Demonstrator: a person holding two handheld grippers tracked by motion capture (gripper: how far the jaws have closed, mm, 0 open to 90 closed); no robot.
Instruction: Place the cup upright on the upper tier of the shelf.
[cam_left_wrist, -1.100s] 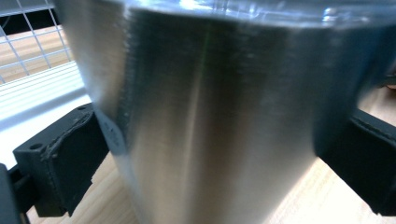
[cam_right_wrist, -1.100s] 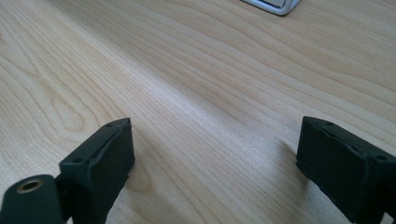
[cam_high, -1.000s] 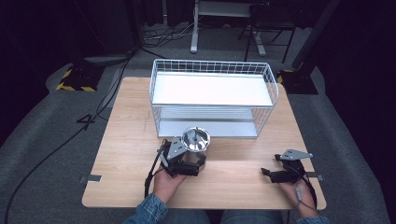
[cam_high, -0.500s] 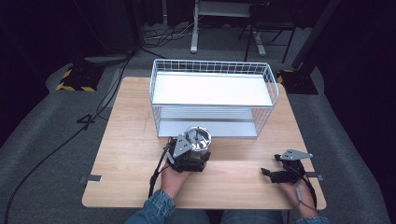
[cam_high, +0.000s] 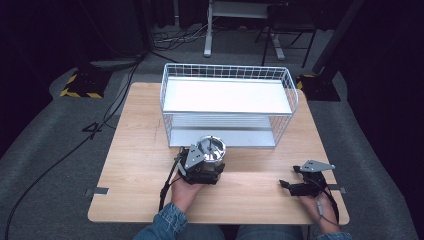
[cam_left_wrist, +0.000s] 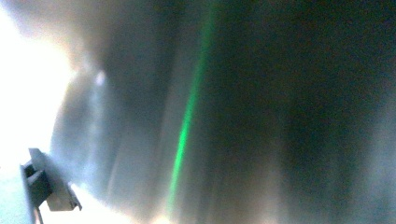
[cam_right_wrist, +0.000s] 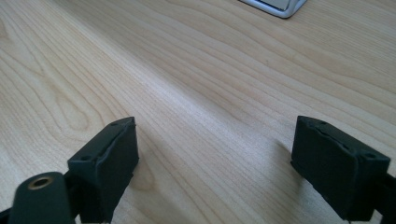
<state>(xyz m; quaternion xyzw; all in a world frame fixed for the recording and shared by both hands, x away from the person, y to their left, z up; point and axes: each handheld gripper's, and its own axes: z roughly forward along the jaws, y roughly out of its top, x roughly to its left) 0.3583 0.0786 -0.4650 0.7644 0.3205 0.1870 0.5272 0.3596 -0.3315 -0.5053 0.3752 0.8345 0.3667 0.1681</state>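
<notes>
Steel is what the left gripper (cam_high: 206, 162) carries: a small shiny metal pot (cam_high: 210, 150) with a round top, sitting at the front of the gripper just before the lower opening of the white wire rack (cam_high: 227, 87). In the left gripper view the pot wall (cam_left_wrist: 243, 112) is pressed so close to the camera that it is only a blurred grey surface with a green reflection, so I judge the jaws are closed on the pot, although the jaws themselves are hidden there. The rack stands on the far half of the wooden table (cam_high: 135, 150), and the pot is near the middle of the table, a little to the left, just in front of the rack's front edge. The right gripper (cam_high: 295, 186) rests near the front right corner of the table; in the right gripper view its two black jaws stand wide apart with nothing between them, only the bare wood (cam_right_wrist: 196, 93). The step in hand seems to be putting the pot into the rack, probably on the lower shelf (cam_high: 225, 136). To do it well, the pot should stay upright and low, pass under the front wire of the upper shelf without touching it, and go forward straight. The grip should be released only when the bottom sits flat on the shelf. The right gripper can stay where it is, well apart.
</notes>
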